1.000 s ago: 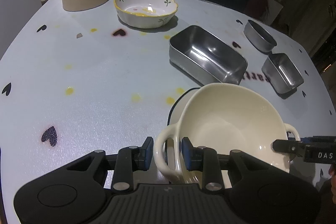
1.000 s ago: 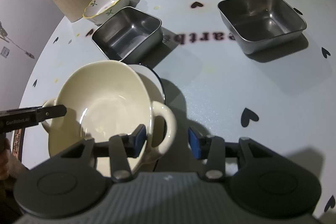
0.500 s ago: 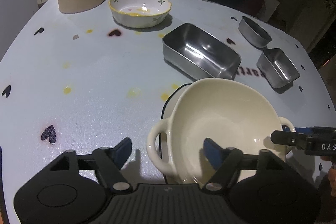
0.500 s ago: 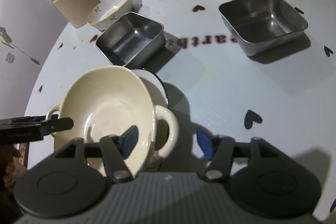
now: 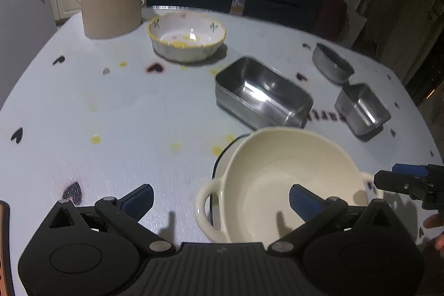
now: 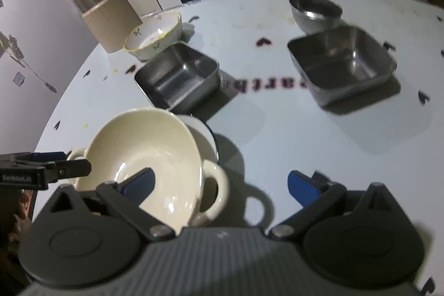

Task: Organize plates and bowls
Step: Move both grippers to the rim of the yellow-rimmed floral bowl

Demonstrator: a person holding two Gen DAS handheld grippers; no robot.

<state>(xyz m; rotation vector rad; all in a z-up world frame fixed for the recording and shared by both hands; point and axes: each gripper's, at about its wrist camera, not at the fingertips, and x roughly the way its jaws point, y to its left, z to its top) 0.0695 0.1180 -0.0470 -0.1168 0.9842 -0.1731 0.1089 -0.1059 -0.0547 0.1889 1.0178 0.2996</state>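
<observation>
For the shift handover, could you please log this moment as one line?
left gripper: opening, empty | right gripper: opening, empty | cream two-handled bowl: released, resting on dark-rimmed plate

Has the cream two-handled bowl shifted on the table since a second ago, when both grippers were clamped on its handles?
No. The cream bowl still sits tilted on the dark-rimmed plate, just in front of the rectangular steel tin, as before.

Cream bowl (image 5: pixel 288 179), yellow-rimmed floral bowl (image 5: pixel 187 36), heart-patterned white table (image 5: pixel 125 115).

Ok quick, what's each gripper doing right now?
Left gripper: jaws opening, wide either side of the cream two-handled ceramic bowl, gripping nothing.
Right gripper: the same.
</observation>
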